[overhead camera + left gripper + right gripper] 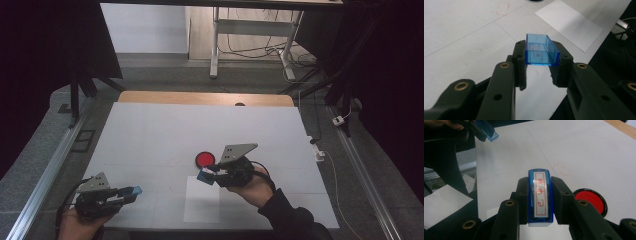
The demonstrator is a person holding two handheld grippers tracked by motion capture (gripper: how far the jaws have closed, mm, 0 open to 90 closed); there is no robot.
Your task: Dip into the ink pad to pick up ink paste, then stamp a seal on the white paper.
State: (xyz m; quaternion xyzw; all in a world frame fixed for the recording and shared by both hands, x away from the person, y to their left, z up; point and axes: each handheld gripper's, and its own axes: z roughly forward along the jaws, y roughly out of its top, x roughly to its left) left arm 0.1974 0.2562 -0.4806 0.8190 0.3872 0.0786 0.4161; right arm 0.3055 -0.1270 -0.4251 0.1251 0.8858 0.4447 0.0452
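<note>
White bench: cap (540, 51) is clamped in left tool (131, 192), stamp (540, 197) in right tool (206, 174); paper (201, 200) not yet stamped.

White table (150, 135): red ink pad (204, 159), white paper sheet (201, 200) near front edge.

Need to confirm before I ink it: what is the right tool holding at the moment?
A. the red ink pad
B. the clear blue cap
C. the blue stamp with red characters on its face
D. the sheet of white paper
C: the right tool is clamped on the blue stamp, with red characters showing on its face; the red ink pad lies beside it on the table.
</note>
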